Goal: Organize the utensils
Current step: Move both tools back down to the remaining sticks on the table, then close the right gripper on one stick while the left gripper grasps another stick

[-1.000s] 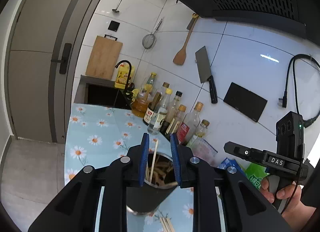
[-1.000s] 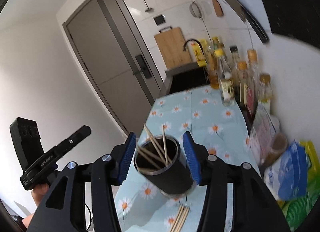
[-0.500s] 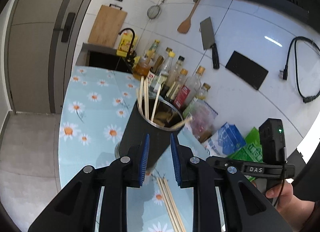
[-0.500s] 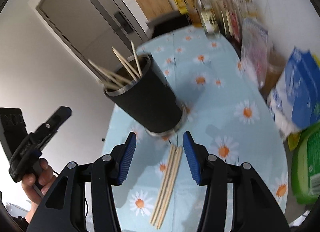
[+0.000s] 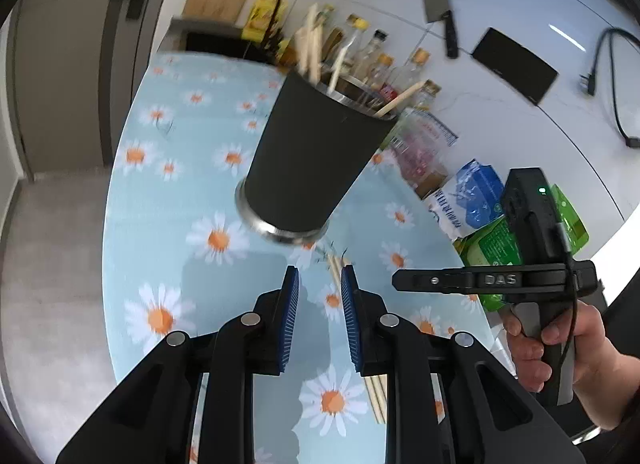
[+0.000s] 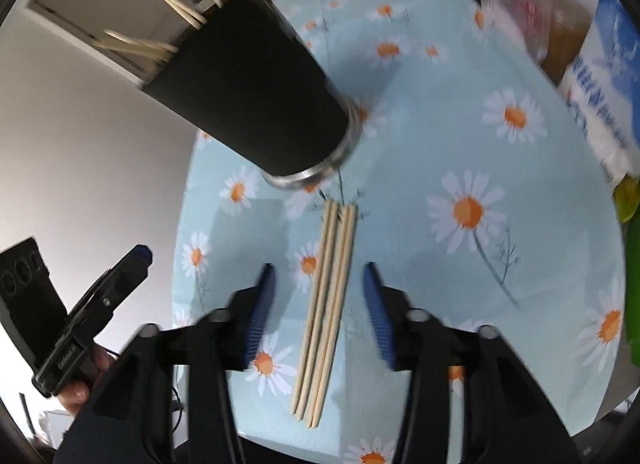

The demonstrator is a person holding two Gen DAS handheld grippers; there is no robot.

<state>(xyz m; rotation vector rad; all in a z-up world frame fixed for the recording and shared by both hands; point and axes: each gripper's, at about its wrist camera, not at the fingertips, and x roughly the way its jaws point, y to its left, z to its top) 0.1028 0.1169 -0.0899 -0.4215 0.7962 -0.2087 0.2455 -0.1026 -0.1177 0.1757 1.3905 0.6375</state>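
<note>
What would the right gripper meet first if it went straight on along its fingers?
Probably the loose wooden chopsticks lying between the open right gripper fingers on the daisy-print tablecloth; depth is unclear.

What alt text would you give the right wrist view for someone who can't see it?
A bundle of wooden chopsticks lies on a daisy-print tablecloth between the open jaws of the right gripper. Just beyond stands a black cup holding more chopsticks, with the left gripper at the lower left.

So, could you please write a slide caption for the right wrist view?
Open right gripper poised over loose chopsticks on the daisy tablecloth, near the black utensil cup.
</note>
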